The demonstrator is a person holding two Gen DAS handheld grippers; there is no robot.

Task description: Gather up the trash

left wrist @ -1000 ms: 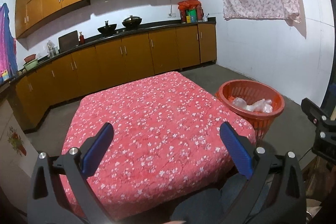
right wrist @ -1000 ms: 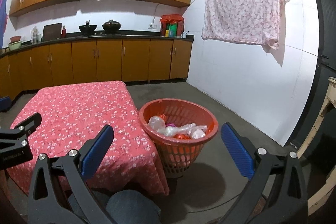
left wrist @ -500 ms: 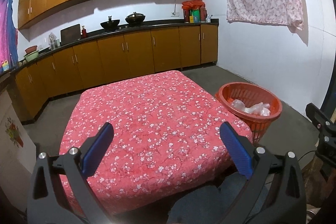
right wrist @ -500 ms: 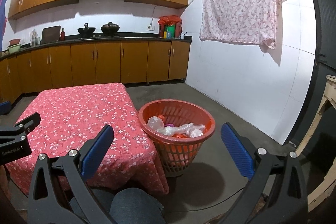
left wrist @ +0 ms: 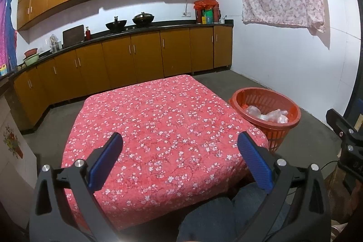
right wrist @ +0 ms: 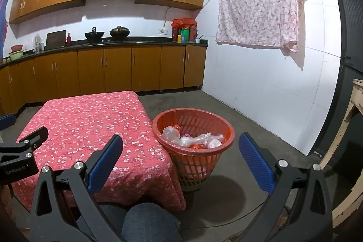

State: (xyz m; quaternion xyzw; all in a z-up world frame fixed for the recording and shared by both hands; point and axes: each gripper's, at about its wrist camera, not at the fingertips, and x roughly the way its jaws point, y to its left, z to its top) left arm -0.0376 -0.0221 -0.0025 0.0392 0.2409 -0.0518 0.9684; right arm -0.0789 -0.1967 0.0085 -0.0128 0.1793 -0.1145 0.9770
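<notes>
An orange plastic basket [right wrist: 172,115] stands on the floor just right of the table and holds crumpled clear plastic bags [right wrist: 192,138] and other trash; it also shows in the left wrist view [left wrist: 292,106]. The table [left wrist: 158,119] wears a red floral cloth with nothing on it. My left gripper [left wrist: 180,149] is open and empty above the table's near edge. My right gripper [right wrist: 180,149] is open and empty, held above the floor in front of the basket.
Brown kitchen cabinets and a counter [left wrist: 136,31] with woks run along the back wall. A white wall with a hanging floral cloth [right wrist: 258,3] is on the right. A wooden frame [right wrist: 349,119] stands at far right. The person's knee [right wrist: 147,221] is below.
Both grippers have drawn back and tilted up a little, so the table and basket look slightly farther. Both stay open and empty.
</notes>
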